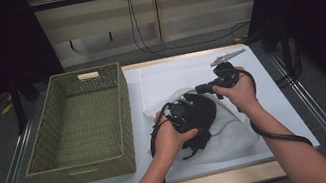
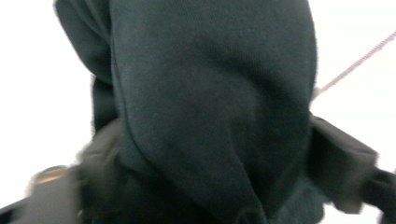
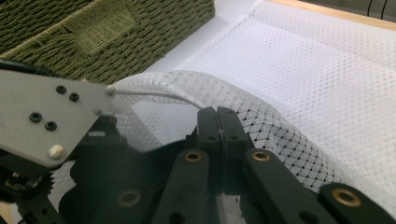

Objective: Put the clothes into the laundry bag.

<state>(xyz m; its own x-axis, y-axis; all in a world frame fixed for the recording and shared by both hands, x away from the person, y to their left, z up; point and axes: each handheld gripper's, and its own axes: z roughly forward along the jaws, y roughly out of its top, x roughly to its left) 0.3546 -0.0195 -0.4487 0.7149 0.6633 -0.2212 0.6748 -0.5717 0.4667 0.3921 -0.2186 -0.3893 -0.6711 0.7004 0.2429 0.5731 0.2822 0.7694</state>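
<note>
Black garment (image 1: 199,115) lies bunched near the middle of the desk (image 1: 227,179), partly inside a white mesh laundry bag (image 1: 231,130) that rests on the white sheet covering the desk top. In the high view the left gripper (image 1: 181,113) sits right on the dark cloth, its hand (image 1: 167,141) wrapped around it. The left gripper view is close against the dark knit fabric (image 2: 210,107), and I cannot tell whether the fingers press on it or stand apart. The right gripper (image 1: 201,88) reaches in from the far right side of the bag. In the right gripper view its fingers (image 3: 218,126) are pressed fully together, pinching the rim of the mesh bag (image 3: 261,116) and holding that edge lifted above the garment. The grey plate of the left gripper (image 3: 42,116) shows just beside it. A green woven basket (image 1: 81,126) stands on the left part of the desk, close beside the bag.
</note>
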